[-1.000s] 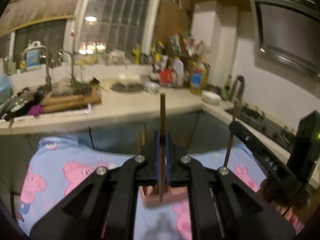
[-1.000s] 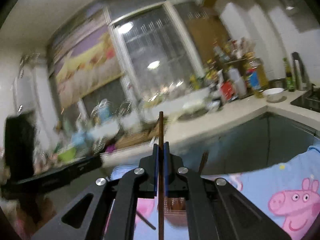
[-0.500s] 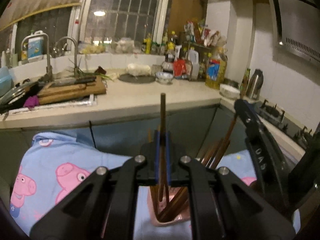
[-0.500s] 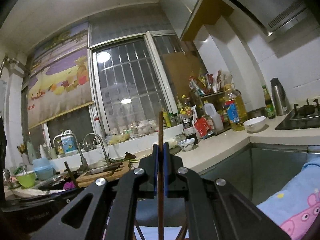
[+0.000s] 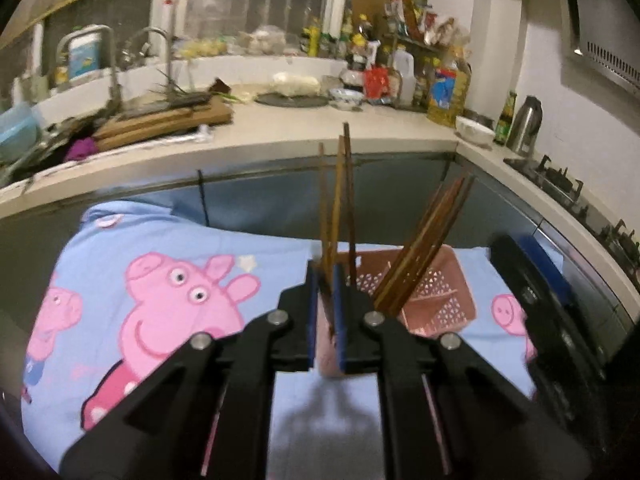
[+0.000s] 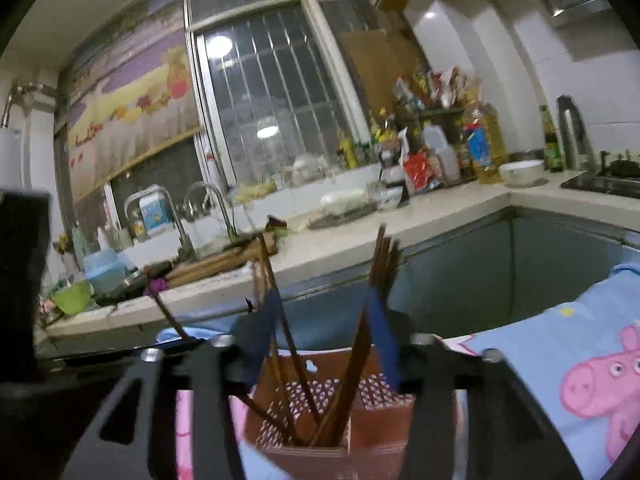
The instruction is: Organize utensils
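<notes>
A pink perforated utensil basket [image 5: 440,296] stands on the Peppa Pig cloth [image 5: 160,280]; it also shows in the right wrist view [image 6: 360,420]. Several brown chopsticks stand in it: an upright bunch [image 5: 340,208] and a bunch leaning right [image 5: 432,236]. My left gripper [image 5: 325,280] is just in front of the basket, jaws slightly apart, with the upright chopsticks standing free in the gap. My right gripper [image 6: 320,312] is open wide over the basket, with chopsticks [image 6: 376,280] standing loose between the jaws. The right gripper's body [image 5: 548,320] shows at the right of the left wrist view.
A kitchen counter [image 5: 280,136] runs behind with a sink tap [image 5: 160,52], cutting boards [image 5: 160,120], bottles [image 5: 440,88], a white bowl [image 5: 474,132] and a kettle [image 5: 524,124]. A gas stove [image 5: 560,184] lies to the right. A green bowl [image 6: 72,296] sits at the left.
Both grippers were shut on a chopstick each. They lowered toward the basket and opened; the chopsticks now stand in the basket. The right one opened wide, the left only slightly.
</notes>
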{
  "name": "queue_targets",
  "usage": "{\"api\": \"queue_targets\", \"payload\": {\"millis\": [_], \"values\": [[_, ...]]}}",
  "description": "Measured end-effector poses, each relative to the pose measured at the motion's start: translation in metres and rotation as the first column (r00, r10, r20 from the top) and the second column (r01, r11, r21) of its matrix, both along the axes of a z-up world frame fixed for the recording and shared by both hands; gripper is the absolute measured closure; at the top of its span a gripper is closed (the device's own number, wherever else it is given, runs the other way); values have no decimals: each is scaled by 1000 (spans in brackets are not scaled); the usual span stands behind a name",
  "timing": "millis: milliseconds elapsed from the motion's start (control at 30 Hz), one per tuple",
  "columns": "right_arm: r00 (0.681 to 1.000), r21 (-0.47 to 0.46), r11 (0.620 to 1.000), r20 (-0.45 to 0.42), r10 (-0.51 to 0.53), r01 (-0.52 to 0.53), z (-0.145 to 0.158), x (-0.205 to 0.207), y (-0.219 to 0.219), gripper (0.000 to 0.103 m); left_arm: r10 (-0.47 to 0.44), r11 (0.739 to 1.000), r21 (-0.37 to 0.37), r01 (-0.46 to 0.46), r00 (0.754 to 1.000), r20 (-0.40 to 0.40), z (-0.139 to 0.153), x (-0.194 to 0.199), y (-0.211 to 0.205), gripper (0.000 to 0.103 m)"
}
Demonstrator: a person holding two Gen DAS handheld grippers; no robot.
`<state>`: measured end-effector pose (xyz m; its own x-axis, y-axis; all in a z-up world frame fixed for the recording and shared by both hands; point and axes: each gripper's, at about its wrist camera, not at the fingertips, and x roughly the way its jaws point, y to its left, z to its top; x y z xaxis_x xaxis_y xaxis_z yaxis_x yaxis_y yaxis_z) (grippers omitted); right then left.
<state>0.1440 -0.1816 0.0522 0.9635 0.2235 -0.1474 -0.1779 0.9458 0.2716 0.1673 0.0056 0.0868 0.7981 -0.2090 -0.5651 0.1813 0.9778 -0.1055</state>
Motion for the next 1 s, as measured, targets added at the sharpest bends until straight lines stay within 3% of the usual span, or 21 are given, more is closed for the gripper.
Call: {"api": "queue_targets", "payload": {"millis": [200, 433, 667, 800, 1000], "values": [[998, 0, 1000, -47, 28, -28, -1, -83, -3, 87, 66, 997, 45, -68, 997, 44, 0, -66, 6, 89], [993, -17, 998, -105, 50, -52, -21, -167, 11, 84, 141, 981, 118, -155, 983, 117, -7, -138, 19, 51], [978, 7, 998, -196, 70, -70, -44, -203, 23, 83, 167, 973, 136, -186, 975, 144, -13, -183, 29, 21], [967, 22, 996, -239, 86, -83, -50, -214, 27, 83, 156, 974, 145, -175, 979, 133, -17, -196, 28, 15], [970, 19, 997, -230, 77, -75, -45, -229, 27, 83, 122, 977, 157, -142, 984, 133, -18, -205, 21, 7]]}}
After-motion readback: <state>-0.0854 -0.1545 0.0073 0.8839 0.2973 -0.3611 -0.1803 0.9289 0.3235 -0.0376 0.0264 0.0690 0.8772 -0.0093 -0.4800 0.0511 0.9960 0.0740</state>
